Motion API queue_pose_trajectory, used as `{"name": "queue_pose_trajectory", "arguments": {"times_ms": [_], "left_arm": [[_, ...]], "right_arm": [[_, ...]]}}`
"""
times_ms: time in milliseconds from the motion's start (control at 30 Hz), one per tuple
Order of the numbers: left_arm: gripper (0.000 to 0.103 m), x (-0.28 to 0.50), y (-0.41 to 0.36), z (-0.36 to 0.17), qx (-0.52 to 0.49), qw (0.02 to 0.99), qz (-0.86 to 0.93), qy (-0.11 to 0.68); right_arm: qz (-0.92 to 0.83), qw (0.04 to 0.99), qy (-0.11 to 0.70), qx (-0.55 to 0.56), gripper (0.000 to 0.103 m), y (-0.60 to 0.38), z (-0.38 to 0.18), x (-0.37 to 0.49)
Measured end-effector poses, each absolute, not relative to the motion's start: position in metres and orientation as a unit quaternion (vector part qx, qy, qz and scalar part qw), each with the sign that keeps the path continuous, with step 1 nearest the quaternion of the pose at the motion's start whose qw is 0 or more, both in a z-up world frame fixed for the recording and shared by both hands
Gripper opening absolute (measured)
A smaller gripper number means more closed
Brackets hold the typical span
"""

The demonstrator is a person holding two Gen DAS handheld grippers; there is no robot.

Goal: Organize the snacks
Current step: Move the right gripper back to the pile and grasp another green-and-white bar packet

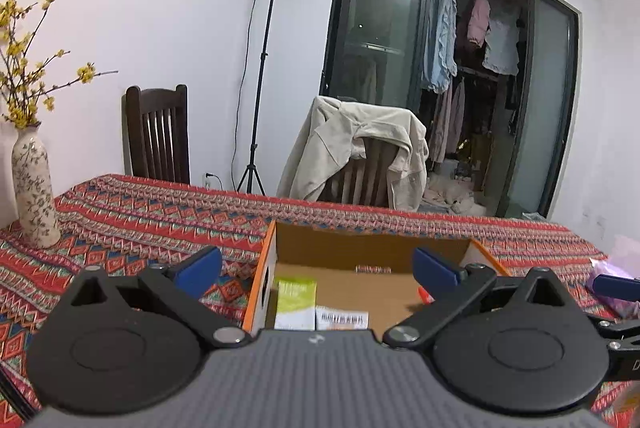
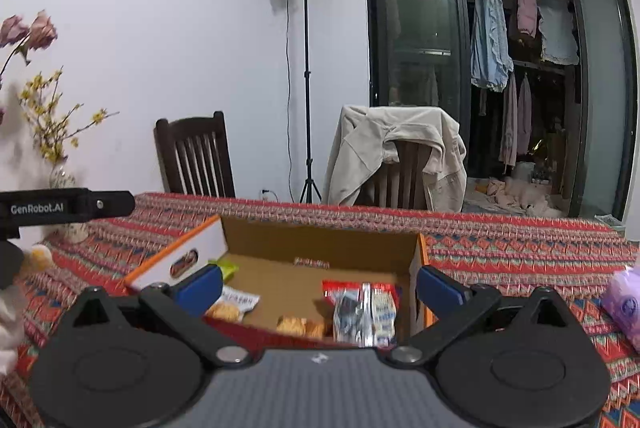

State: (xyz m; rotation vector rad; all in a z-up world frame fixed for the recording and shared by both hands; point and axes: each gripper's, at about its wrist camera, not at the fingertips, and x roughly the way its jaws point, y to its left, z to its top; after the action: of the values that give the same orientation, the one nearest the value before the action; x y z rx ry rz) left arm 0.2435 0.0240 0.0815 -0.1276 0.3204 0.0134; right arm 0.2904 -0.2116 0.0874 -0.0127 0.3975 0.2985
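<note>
1. Nearest our lenses, the left gripper (image 1: 316,270) stands spread and empty, its blue pads wide apart over the near edge of the cardboard box (image 1: 372,244).
2. The right gripper (image 2: 320,286) is likewise spread, holding nothing, poised above the same box from its near side.
3. We judge the task well advanced: the box on the desk (image 1: 160,216) already holds a green-and-white packet (image 1: 296,302), a barcoded packet (image 1: 342,320), two cookie packs (image 2: 302,326) and a red-and-silver snack bag (image 2: 366,312).
4. Remaining work, as far as we can see: a purple packet (image 2: 624,304) lies on the patterned cloth, outside the box and well to the right of the right gripper. Whether it is a snack, we cannot tell.
5. The boxed snacks lie directly below and ahead of both grippers, untouched by either.
</note>
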Motion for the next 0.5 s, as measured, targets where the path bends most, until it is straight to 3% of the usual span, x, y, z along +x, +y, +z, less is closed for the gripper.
{"name": "queue_pose_trajectory", "arguments": {"times_ms": [500], "left_arm": [[0.103,0.171,0.044,0.016,-0.043,0.983,0.011,0.176]], "right_arm": [[0.148,0.955,0.259,-0.003,0.103,-0.229,0.027,0.232]]}}
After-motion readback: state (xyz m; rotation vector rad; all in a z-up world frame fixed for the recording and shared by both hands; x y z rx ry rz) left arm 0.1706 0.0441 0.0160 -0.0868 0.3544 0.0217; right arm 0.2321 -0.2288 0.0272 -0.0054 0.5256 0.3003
